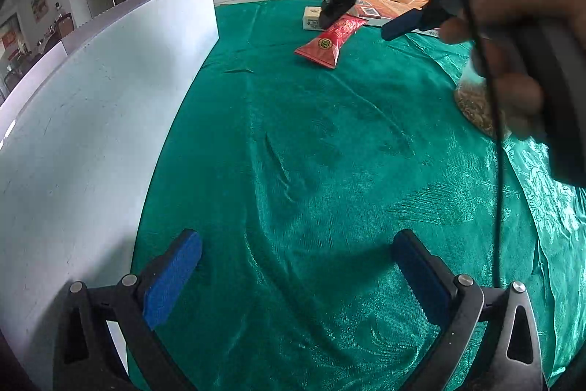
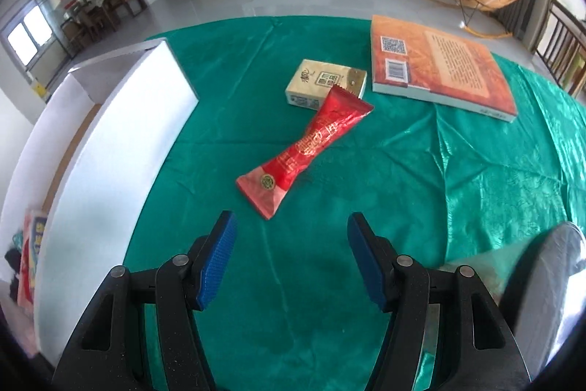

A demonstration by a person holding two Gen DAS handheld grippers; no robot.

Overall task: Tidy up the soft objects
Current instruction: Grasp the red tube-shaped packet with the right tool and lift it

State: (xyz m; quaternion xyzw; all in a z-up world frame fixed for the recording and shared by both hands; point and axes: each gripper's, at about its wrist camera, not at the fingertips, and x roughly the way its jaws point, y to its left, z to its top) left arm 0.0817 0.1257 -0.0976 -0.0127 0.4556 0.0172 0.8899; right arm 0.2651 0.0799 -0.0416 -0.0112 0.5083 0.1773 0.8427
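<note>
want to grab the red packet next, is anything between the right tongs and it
Nothing visible. The right tongs are open and empty, with only bare green tablecloth between them and the red packet. The packet's far end lies against or over the tissue pack, behind it rather than in the way.

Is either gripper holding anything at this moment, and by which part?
Nothing is held. The left gripper and right gripper are both open over bare green cloth; the red packet lies untouched ahead of the right fingers.
</note>
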